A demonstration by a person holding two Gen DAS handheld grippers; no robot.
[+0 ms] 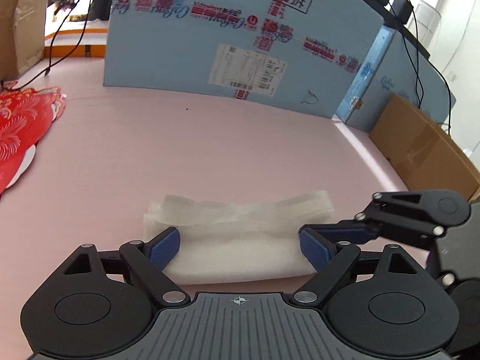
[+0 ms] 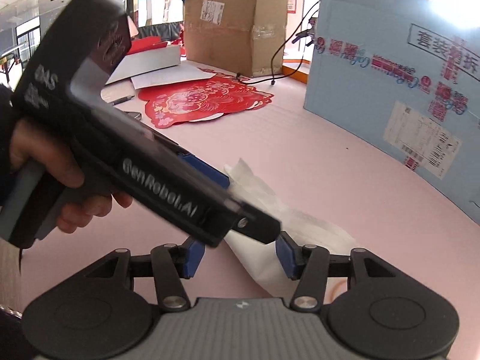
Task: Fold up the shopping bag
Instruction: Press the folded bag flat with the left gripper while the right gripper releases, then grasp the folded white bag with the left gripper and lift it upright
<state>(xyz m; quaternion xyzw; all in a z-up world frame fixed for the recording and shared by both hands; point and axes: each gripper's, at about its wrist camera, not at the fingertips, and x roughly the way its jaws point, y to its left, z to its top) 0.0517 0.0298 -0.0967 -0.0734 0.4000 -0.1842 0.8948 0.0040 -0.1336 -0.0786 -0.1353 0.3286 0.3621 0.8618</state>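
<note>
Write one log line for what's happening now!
bag: folded, on pink table | left gripper: open, astride bag | right gripper: open, over bag

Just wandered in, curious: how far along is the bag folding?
Mostly done, it seems: the white translucent plastic shopping bag lies on the pink table as a compact folded strip. Left gripper straddles it, fingers open; right gripper is open too. Possibly one last fold or tidy remains.
</note>
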